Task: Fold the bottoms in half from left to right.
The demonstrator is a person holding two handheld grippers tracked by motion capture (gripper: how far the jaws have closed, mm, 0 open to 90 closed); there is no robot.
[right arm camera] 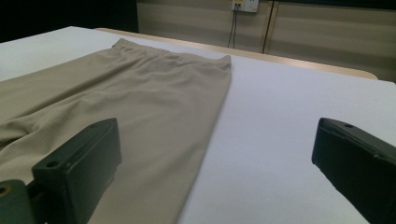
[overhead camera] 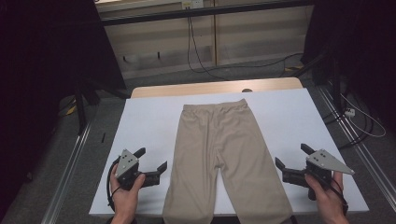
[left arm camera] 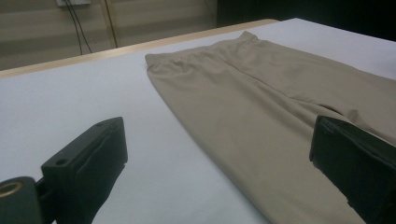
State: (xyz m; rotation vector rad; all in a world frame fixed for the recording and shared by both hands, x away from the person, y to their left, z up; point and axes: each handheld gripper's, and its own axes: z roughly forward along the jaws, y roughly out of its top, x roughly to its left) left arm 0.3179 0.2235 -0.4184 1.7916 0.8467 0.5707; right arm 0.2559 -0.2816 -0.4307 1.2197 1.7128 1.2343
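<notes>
Left gripper (overhead camera: pixel 152 161) and right gripper (overhead camera: pixel 292 156) gaping, empty, flanking flat trousers (overhead camera: pixel 224 154); approach stage, next pinch the hems

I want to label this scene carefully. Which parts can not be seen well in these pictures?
- Leg hems of the beige trousers: high view, cut off by the bottom edge.
- Small dark spot on the table's wooden strip: high view, too small to identify.
- Right jaw of the left gripper: left gripper view, cut off at the right edge.
</notes>
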